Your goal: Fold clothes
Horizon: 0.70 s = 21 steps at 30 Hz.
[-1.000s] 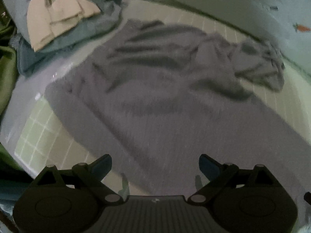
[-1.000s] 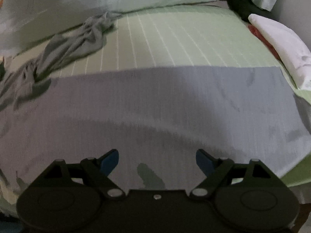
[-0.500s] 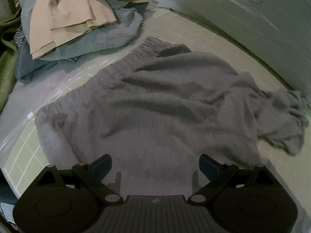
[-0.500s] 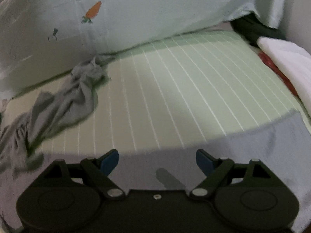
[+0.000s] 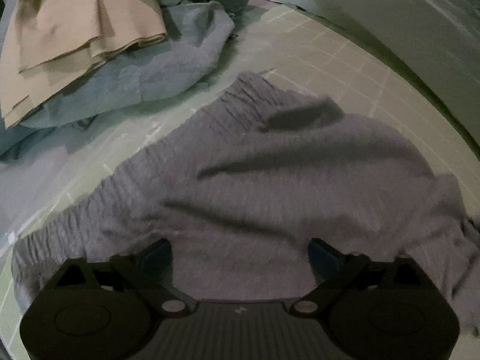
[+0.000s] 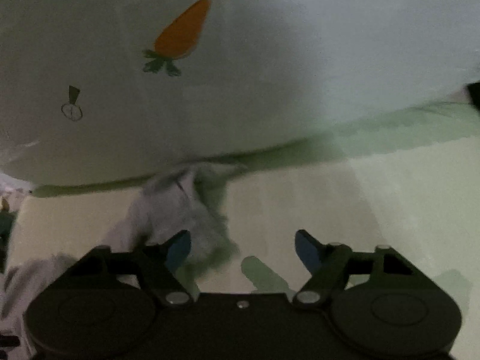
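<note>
A grey pair of trousers (image 5: 270,186) lies wrinkled on the green lined bed sheet (image 5: 345,57), its gathered waistband (image 5: 126,204) toward the left. My left gripper (image 5: 240,253) is open and empty, low over the cloth near the waistband. In the right wrist view a bunched grey end of the garment (image 6: 177,207) lies on the sheet (image 6: 375,210) by the pillow. My right gripper (image 6: 243,247) is open and empty, its left fingertip beside that bunched end.
A pile of beige (image 5: 75,27) and blue-grey clothes (image 5: 156,72) lies at the back left. A pale pillow with a carrot print (image 6: 180,30) runs along the far edge of the bed.
Both grippers have moved forward over the bed. The left one now sits close over the trousers near the waistband. The right one has left the flat grey cloth and reached the bunched end by the pillow.
</note>
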{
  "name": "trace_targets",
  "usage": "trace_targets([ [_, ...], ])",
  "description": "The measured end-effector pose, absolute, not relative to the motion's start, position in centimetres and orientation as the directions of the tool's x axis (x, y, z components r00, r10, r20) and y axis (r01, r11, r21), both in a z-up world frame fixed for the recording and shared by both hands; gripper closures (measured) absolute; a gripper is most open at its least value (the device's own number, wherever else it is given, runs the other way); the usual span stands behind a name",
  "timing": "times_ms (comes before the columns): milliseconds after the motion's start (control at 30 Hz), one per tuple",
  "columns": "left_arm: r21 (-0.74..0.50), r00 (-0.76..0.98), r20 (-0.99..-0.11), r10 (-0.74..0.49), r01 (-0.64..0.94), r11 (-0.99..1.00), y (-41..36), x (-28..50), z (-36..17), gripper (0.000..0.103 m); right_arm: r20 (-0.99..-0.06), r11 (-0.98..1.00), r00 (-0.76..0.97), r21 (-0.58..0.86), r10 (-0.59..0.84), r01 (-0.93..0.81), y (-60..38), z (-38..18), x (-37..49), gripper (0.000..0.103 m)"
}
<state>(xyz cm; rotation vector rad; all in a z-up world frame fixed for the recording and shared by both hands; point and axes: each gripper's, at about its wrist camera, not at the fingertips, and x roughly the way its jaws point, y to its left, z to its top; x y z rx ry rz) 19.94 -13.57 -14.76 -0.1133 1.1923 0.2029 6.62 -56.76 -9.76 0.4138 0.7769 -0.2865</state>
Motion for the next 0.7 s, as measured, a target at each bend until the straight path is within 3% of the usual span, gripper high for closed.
trace_targets([
  [233,0.042,0.387,-0.914,0.121,-0.207,0.977,-14.0,21.6,-14.9,0.0,-0.703,0.881,0.708,0.37,0.059,0.294,-56.8,-12.3,12.9,0.041],
  [267,0.037,0.385,-0.915,0.118,-0.213,0.976,-13.9,21.8,-14.9,0.0,-0.709,0.879,0.701,0.376,0.07,0.292,-56.9,-12.7,13.4,0.053],
  [300,0.037,0.383,-0.916,0.121,-0.219,0.975,-13.9,22.0,-14.9,0.0,-0.714,0.879,0.695,0.379,0.079,0.29,-57.0,-13.0,13.7,0.08],
  [333,0.037,0.381,-0.916,0.123,-0.226,0.974,-13.9,22.2,-14.9,0.0,-0.719,0.878,0.689,0.382,0.087,0.289,-57.1,-13.3,14.0,0.094],
  [367,0.038,0.381,-0.916,0.127,-0.233,0.972,-14.0,22.5,-14.9,0.0,-0.718,0.877,0.692,0.38,0.079,0.295,-57.4,-13.3,13.8,0.098],
  [500,0.036,0.381,-0.915,0.133,-0.253,0.967,-14.0,22.7,-14.9,0.0,-0.694,0.87,0.718,0.326,-0.046,0.37,-59.9,-11.6,10.4,0.099],
  [700,0.033,0.389,-0.912,0.131,-0.248,0.968,-13.8,22.5,-15.0,0.0,-0.671,0.742,0.623,0.158,-0.403,0.651,-67.2,-7.6,-0.5,0.101],
])
